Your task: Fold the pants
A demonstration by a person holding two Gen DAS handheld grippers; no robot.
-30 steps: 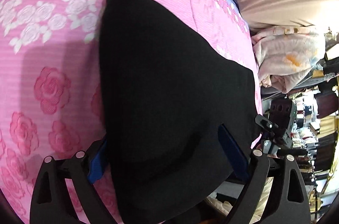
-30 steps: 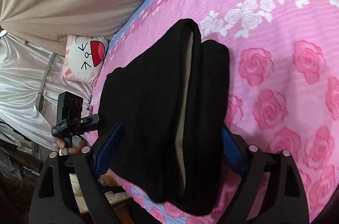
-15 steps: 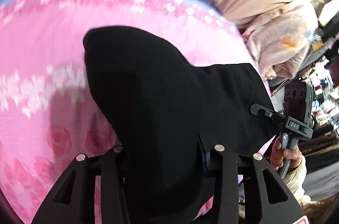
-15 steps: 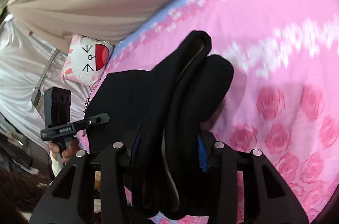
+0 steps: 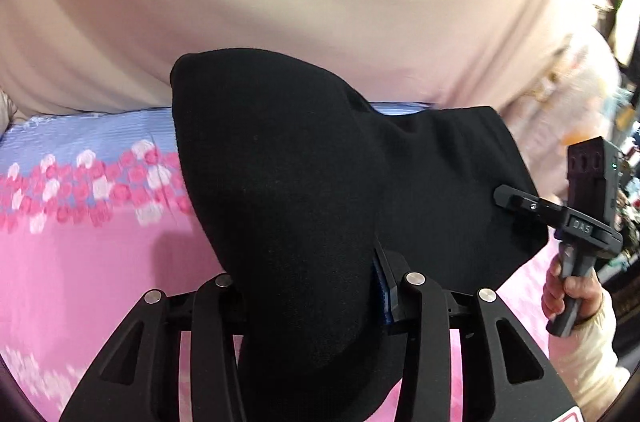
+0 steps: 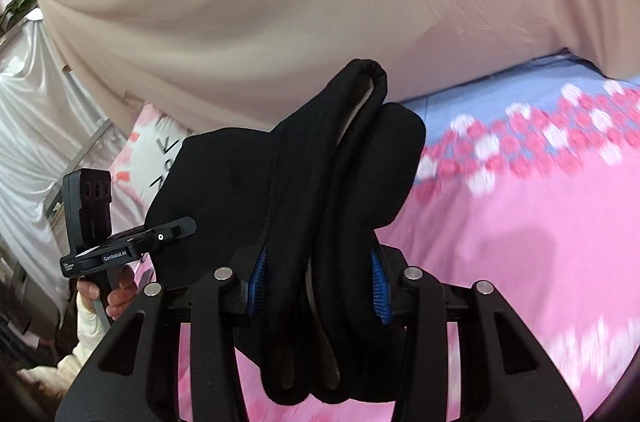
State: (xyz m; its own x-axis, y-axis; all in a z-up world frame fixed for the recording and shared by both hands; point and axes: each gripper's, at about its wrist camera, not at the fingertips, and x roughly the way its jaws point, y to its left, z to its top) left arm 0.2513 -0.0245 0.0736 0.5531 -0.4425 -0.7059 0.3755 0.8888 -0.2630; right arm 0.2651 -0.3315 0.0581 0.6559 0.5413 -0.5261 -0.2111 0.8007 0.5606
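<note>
Pants (image 5: 288, 206): black, soft matte knit, thick, bunched into rounded folds; a paler lining shows between the layers in the right wrist view (image 6: 352, 150). Position: lifted off the bed, stretched between the two grippers, one flat panel spanning the gap. Left gripper (image 5: 308, 298): black rigid plastic frame with silver rivets and a blue ribbed pad visible on one side; jaws drawn in and pinching a thick hump of the pants, fabric filling the space between the fingers. Right gripper (image 6: 316, 286): same build, both blue ribbed pads visible, jaws pressed in on several stacked folds of the pants, which hang below the fingers in a looped bundle. Each gripper also appears in the other's view, held on a dark handle by a hand (image 5: 568, 296) in a cream sleeve. Bed (image 5: 80, 262): covered by a smooth sheet, pink with a band of pink and white roses and a pale blue stripe along the far edge. Curtain (image 6: 280, 2): beige, plain woven cloth, loosely draped behind the far edge of the bed. Pillow (image 6: 156, 146): white with red and black cartoon markings, at the far left corner of the bed, partly hidden by the pants.
</note>
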